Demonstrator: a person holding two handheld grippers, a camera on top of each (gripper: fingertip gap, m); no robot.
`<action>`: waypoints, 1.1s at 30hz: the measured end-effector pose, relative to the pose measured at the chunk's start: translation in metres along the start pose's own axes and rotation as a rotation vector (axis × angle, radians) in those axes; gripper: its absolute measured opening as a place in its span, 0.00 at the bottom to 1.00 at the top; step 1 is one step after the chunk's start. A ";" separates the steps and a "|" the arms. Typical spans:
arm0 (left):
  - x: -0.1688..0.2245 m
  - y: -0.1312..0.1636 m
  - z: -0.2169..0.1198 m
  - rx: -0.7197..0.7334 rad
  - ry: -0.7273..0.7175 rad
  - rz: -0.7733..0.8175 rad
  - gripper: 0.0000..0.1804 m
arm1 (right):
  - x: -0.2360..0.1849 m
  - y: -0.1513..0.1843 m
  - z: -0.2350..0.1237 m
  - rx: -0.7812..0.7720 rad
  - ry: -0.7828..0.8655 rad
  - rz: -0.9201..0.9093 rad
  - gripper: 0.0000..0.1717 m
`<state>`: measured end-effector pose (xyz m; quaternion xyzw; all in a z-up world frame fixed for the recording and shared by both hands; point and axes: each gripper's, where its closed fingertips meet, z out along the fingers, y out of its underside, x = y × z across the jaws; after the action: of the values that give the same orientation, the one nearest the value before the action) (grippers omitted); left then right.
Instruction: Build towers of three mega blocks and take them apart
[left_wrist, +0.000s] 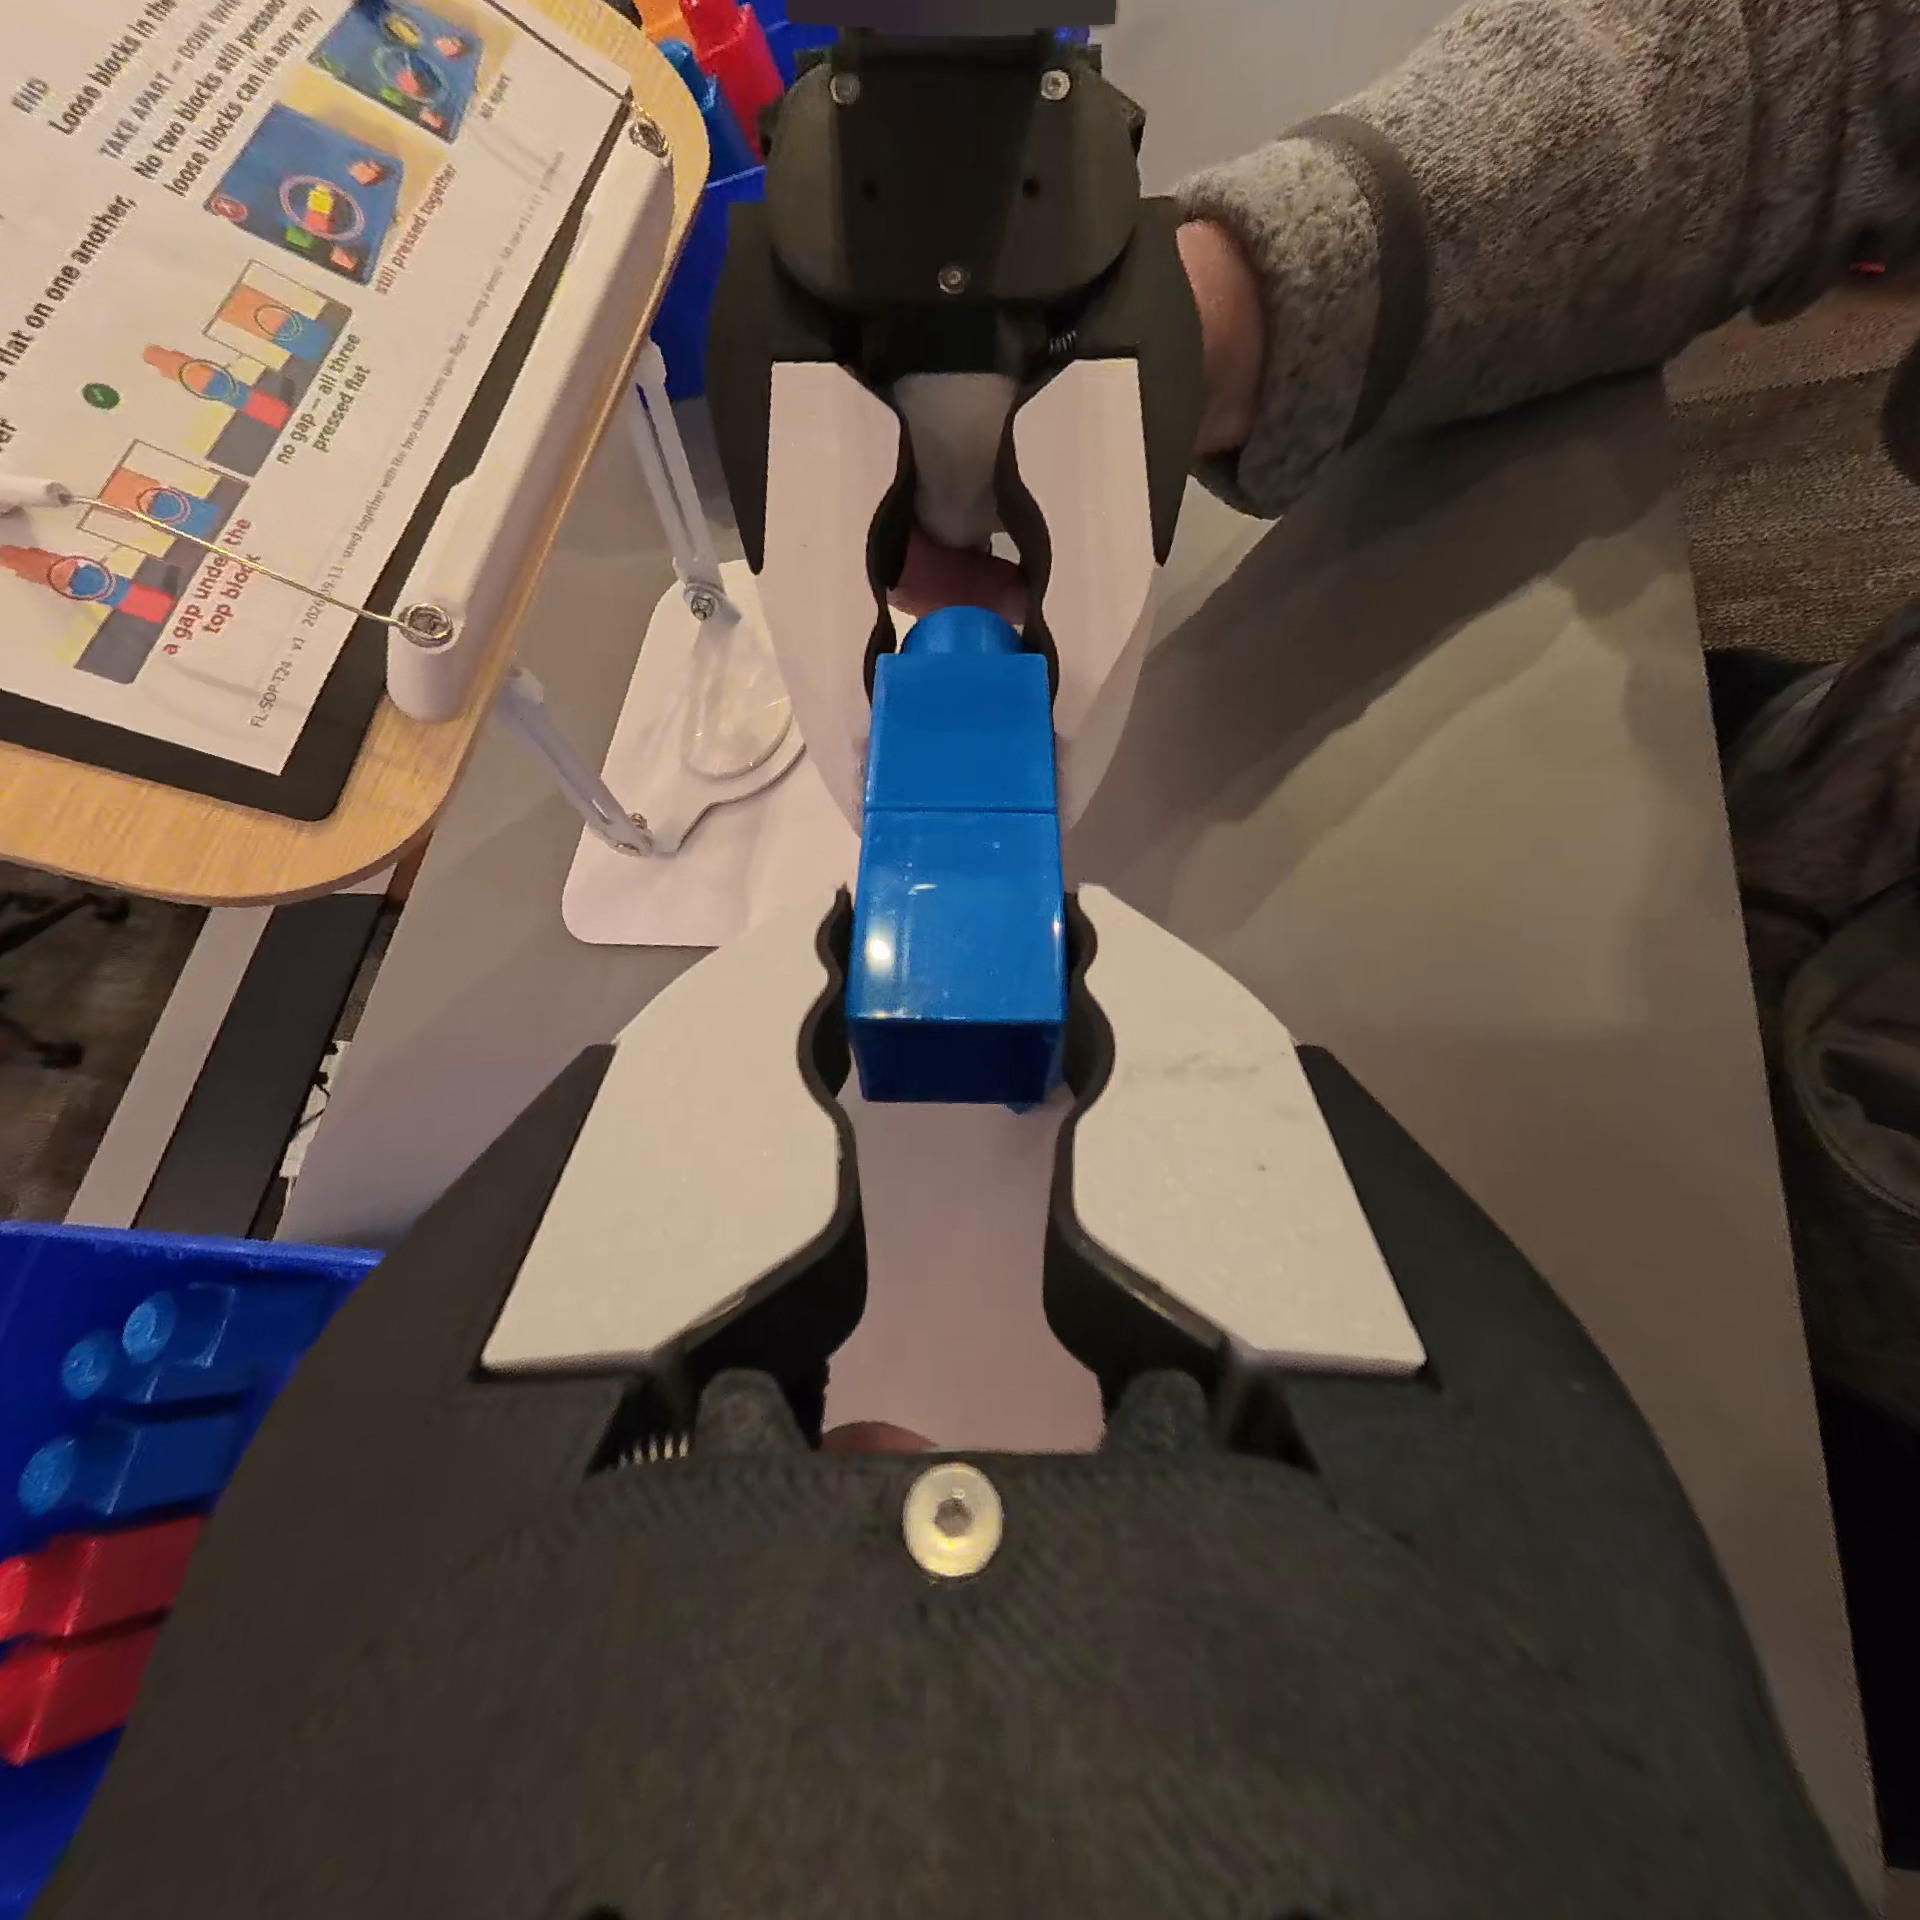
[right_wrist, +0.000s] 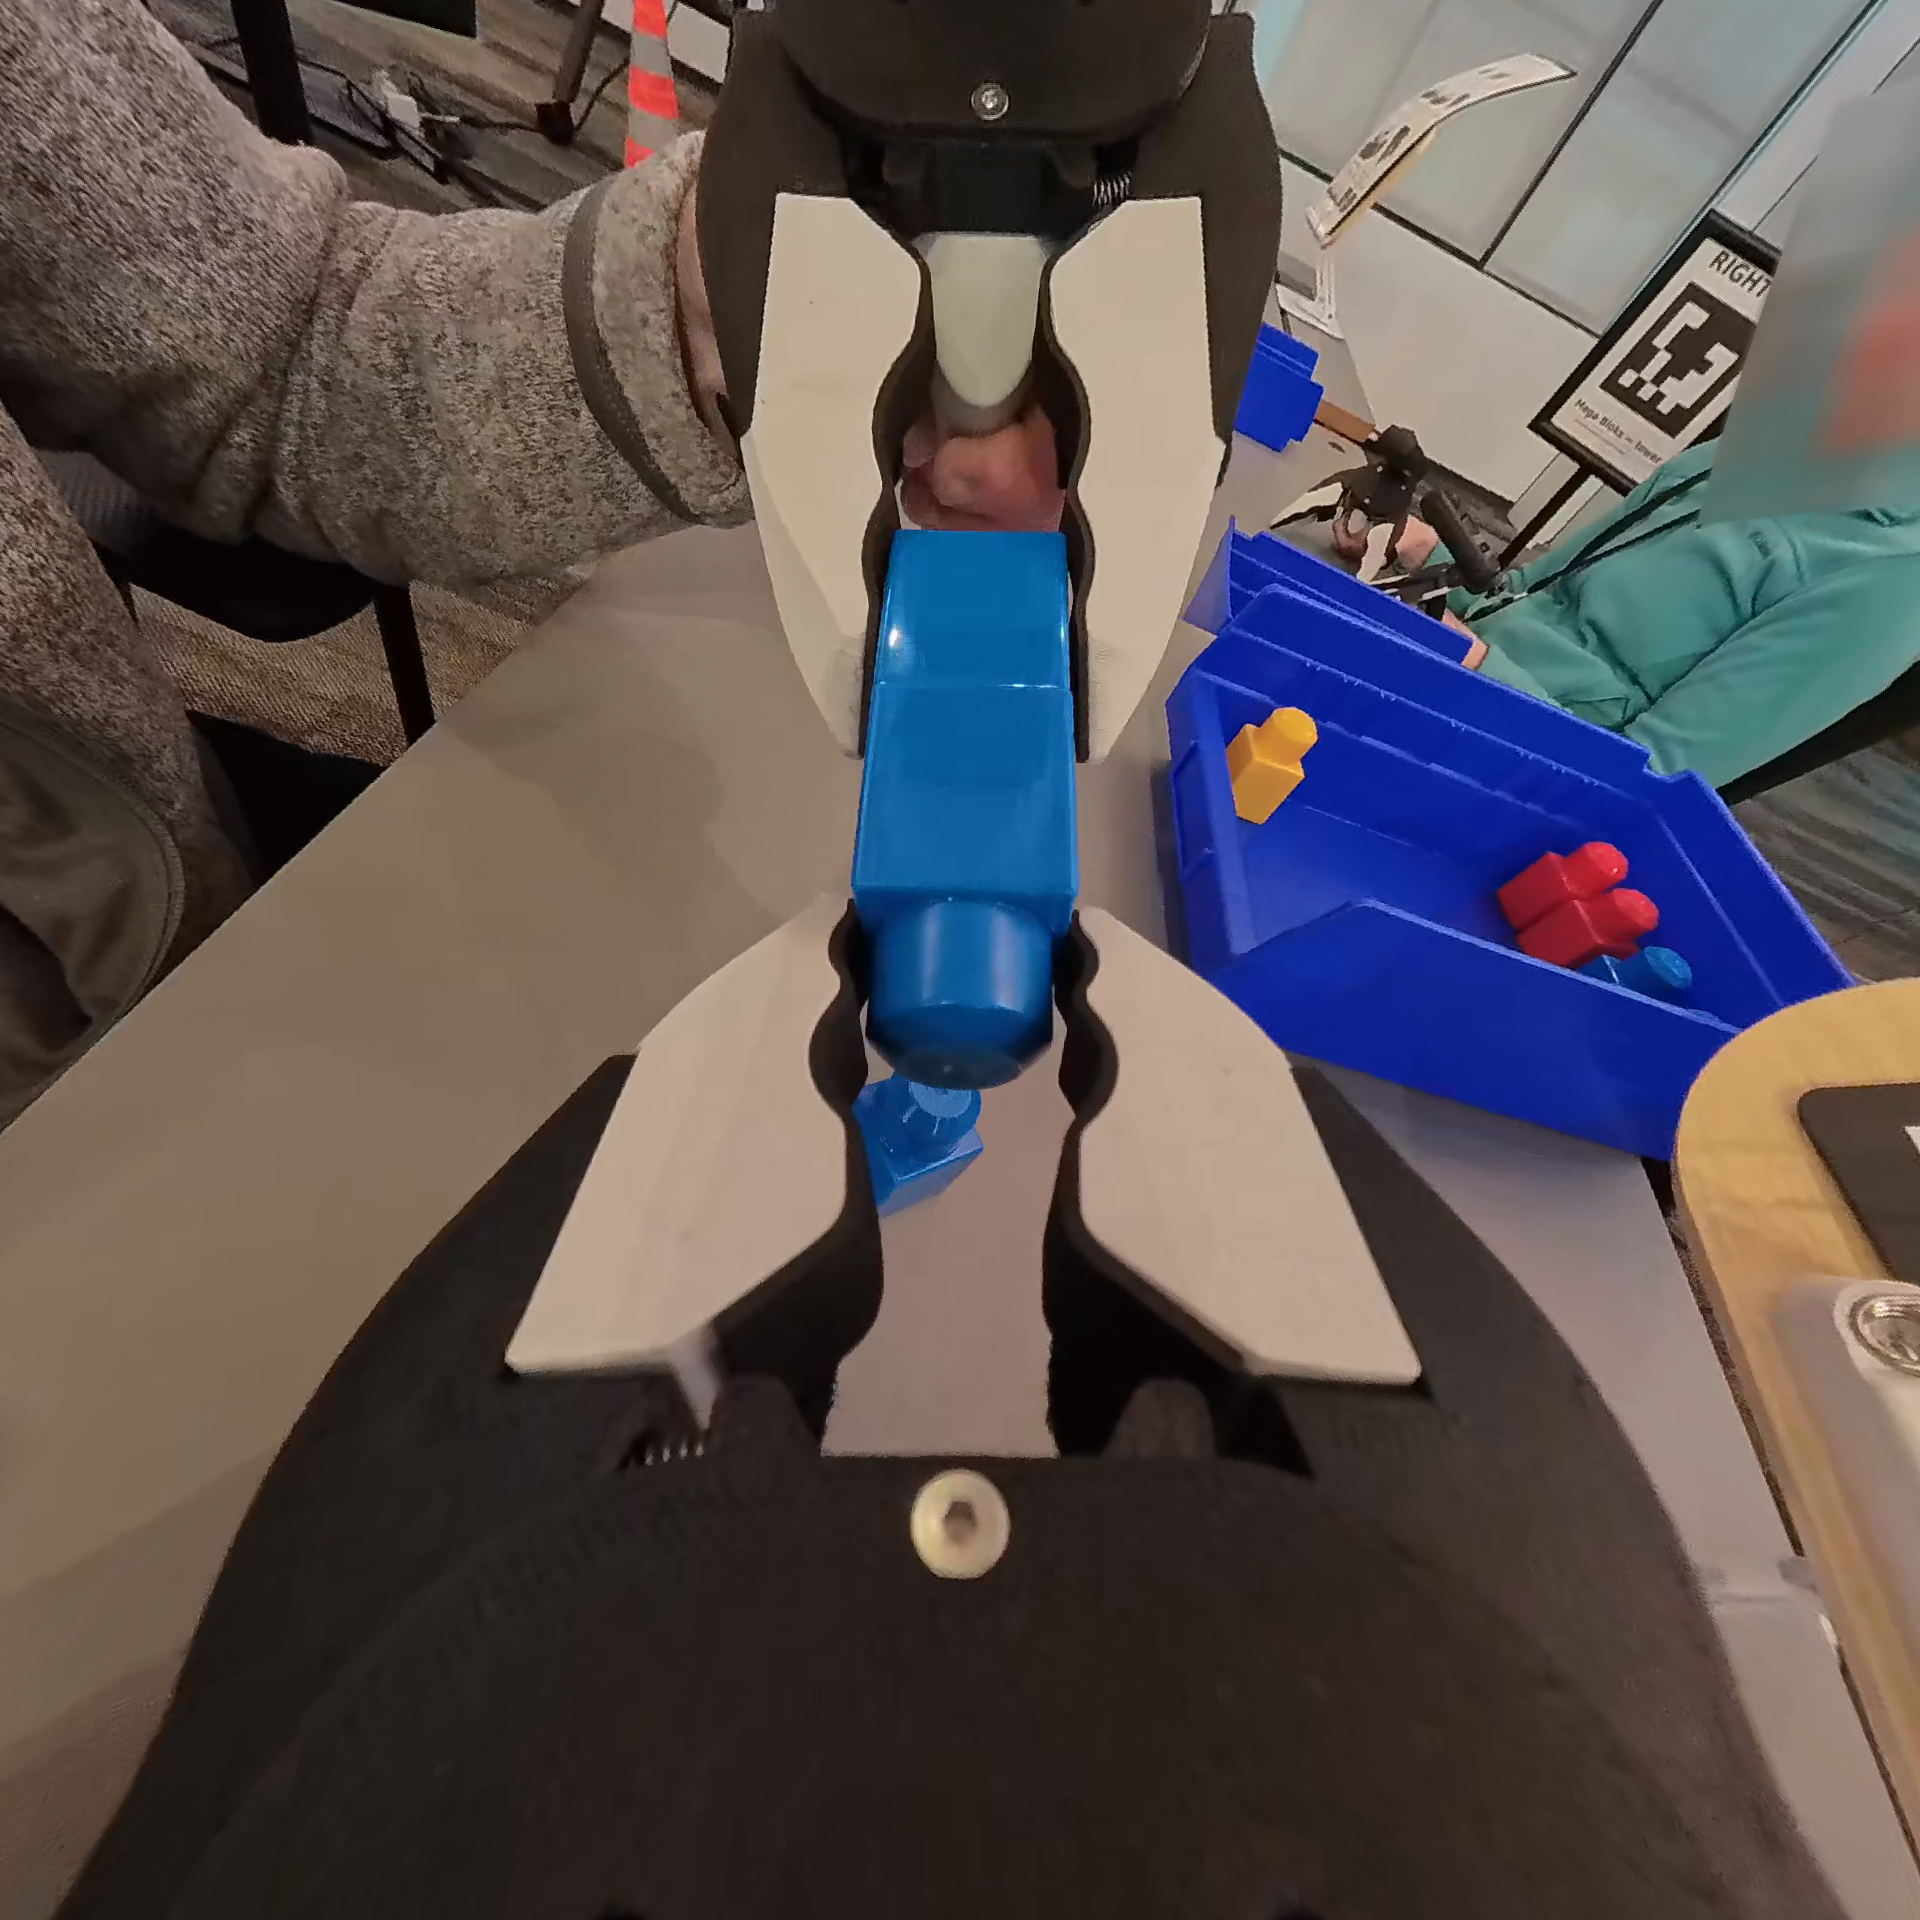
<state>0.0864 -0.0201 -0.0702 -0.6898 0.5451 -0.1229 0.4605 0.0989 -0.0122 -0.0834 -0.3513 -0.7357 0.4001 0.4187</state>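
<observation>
Two blue mega blocks are pressed together end to end and held level above the grey table (left_wrist: 1351, 831). My left gripper (left_wrist: 958, 987) is shut on the near blue block (left_wrist: 956, 935), at its hollow base end. My right gripper (left_wrist: 961, 675) faces it and is shut on the far blue block (left_wrist: 961, 727), whose stud points into its jaws. In the right wrist view my right gripper (right_wrist: 961, 977) grips the stud-end block (right_wrist: 966, 810), and my left gripper (right_wrist: 971, 644) grips the other block (right_wrist: 971, 613). A third blue block (right_wrist: 920, 1138) lies on the table below.
A blue bin (right_wrist: 1403, 997) to the right holds a yellow block (right_wrist: 1268, 764), two red blocks (right_wrist: 1574, 904) and a blue one (right_wrist: 1652, 971). A wooden stand with an instruction sheet (left_wrist: 208, 364) stands at the left. A bin (left_wrist: 104, 1455) shows at lower left. Both grippers' tips are close together, under 4 cm apart.
</observation>
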 end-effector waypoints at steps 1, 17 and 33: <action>0.000 0.000 0.000 0.008 0.002 -0.004 0.20 | 0.000 0.000 0.000 -0.002 0.000 0.001 0.21; -0.043 0.056 -0.021 0.097 -0.015 -0.138 0.20 | -0.008 0.078 0.028 -0.328 -0.149 0.105 0.37; -0.053 0.084 -0.030 0.141 -0.005 -0.168 0.20 | -0.019 0.090 0.059 -0.409 -0.250 0.050 0.23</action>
<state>-0.0074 0.0125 -0.1004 -0.6994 0.4740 -0.1973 0.4972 0.0700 -0.0069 -0.1890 -0.3944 -0.8386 0.2935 0.2346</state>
